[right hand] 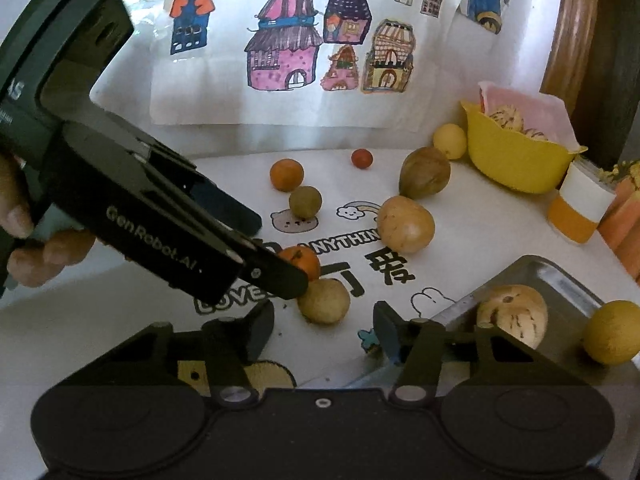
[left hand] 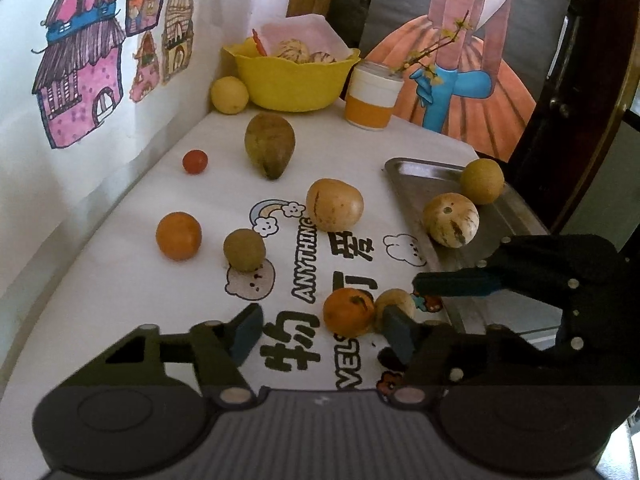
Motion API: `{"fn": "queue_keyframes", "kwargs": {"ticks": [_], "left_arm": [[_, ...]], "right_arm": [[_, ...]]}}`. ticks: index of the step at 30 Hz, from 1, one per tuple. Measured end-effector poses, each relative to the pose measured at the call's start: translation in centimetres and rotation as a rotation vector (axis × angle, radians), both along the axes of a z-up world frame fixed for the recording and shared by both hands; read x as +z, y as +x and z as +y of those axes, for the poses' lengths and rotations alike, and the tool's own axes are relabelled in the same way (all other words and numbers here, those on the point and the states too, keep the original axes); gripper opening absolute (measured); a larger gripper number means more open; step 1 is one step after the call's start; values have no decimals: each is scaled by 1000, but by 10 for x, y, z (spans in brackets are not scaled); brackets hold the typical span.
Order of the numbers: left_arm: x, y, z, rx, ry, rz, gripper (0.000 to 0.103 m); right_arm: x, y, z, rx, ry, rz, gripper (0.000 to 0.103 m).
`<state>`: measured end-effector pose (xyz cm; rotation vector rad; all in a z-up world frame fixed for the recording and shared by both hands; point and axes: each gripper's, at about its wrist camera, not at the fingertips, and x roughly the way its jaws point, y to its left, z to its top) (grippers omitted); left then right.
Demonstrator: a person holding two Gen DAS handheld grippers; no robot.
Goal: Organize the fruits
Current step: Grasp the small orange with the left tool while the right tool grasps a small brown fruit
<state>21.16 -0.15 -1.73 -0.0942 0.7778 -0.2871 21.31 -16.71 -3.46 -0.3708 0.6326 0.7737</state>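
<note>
Orange mandarin [left hand: 349, 312] near the steel tray [left hand: 420, 172] sits between the wide-open, empty left gripper [left hand: 320, 330]; right gripper [right hand: 324, 334] also open, empty; next likely closing gently.

House drawings [right hand: 288, 56], orange-and-white cup [left hand: 372, 96], dress poster [left hand: 452, 60]

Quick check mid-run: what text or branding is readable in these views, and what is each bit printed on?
"ANYTHING" on the white tablecloth, last letter partly hidden by a fruit.
"Gen Robot.AI" on the left gripper.
"LOVE" on the tablecloth, partly covered.
Large Chinese characters on the tablecloth: too covered to read reliably.
"AS" fragment on the left gripper's body: cut off.
</note>
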Motion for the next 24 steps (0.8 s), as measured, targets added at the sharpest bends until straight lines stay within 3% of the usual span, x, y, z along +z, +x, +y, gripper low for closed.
{"fn": "queue_keyframes", "kwargs": {"ticks": [5, 11, 18, 24], "left_arm": [[0, 1, 4, 0, -27, 6, 53], [1, 2, 5, -25, -74, 29, 28], [5, 1, 6, 20, -82, 31, 26], [22, -7, 2, 43, -86, -16, 26]], "right_arm": [[-1, 6, 1, -18, 25, 27, 42], [-2, 9, 0, -35, 61, 71, 32], [1, 3, -1, -37, 70, 44, 31], [18, -9, -18, -67, 120, 0, 31]]}}
